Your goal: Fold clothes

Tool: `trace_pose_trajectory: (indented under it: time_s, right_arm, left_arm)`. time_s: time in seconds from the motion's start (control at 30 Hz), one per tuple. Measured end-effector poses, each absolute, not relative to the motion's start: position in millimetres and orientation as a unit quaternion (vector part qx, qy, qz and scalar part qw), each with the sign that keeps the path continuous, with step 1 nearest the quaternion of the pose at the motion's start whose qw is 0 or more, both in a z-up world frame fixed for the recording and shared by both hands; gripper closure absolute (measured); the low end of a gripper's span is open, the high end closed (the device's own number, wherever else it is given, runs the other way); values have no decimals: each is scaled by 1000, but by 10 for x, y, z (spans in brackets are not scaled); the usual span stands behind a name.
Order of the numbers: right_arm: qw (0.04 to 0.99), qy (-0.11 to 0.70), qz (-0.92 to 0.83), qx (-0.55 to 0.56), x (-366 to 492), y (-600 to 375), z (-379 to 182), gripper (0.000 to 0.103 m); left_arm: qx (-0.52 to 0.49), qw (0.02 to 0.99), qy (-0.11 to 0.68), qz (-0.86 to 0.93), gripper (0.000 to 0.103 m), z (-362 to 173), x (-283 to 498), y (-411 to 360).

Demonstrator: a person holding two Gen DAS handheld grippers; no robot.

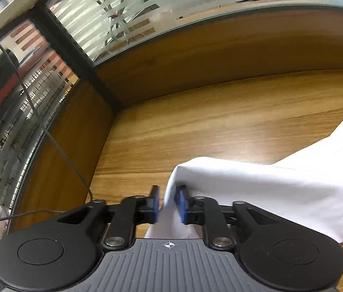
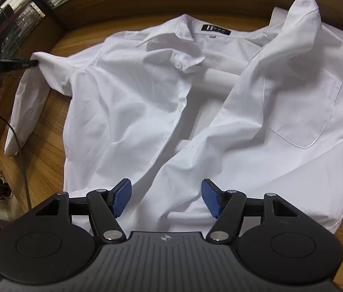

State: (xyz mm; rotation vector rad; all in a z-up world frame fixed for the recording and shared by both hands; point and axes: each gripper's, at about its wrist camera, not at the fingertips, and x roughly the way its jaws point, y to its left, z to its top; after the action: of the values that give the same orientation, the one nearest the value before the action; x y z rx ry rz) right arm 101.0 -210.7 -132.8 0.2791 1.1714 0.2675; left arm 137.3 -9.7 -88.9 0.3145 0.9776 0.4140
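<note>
1. Left claw (image 1: 167,203) is clamped on a fold of the shirt's (image 2: 195,112) sleeve (image 2: 29,102), white cloth bunched between its blue pads (image 1: 180,204); the right wrist view shows it pinching the sleeve near the shoulder, lifted a little off the tabletop (image 1: 195,126).
2. Right claw (image 2: 166,198) hangs with its jaws wide apart over the shirt's lower hem, holding nothing.
3. Shirt lies face up on the tabletop, collar (image 2: 171,39) away from the right claw, front unbuttoned and parted, rumpled, chest pocket (image 2: 302,112) showing. It is not yet a tidy fold.
4. Risks, as I judge them: the pinch takes only a thin fold, so a sharp pull could slip it free; dragging the sleeve across could also haul the loose front panel with it and deepen the creases — nothing pins the body down. A cable (image 2: 21,160) trails near the cuff and could snag.
5. Tabletop is smooth wood grain, so cloth will slide easily. Wooden panels close off the corner (image 1: 120,107), with striped frosted glass (image 1: 147,12) above — little room on the left side for a wide swing.
</note>
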Motion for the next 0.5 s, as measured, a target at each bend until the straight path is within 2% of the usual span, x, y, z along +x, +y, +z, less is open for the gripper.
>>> trace_pose_trajectory:
  time_s: [0.03,0.1,0.17,0.33,0.5]
  right_arm:
    - [819,546,122,132,987,-2092,-1312,33]
    - [824,538,115,136,942,-2063,-1278,33]
    - [829,531,107,139,896,-2034,-1244,33]
    - [839,517,83,147,701,-1889,-1140,33]
    - [845,506,58,160,404,-1600,-1049,33]
  left_arm:
    - [144,854,460,192,74,-872,1343,-103]
    - [135,865,446,185,56,-825,1280,-114]
    - [120,876,429,184,46,-743,1187,-109]
    - [81,905,395,134,41,-545,970,-118]
    - [83,910,401,62,39,-593,811,-224]
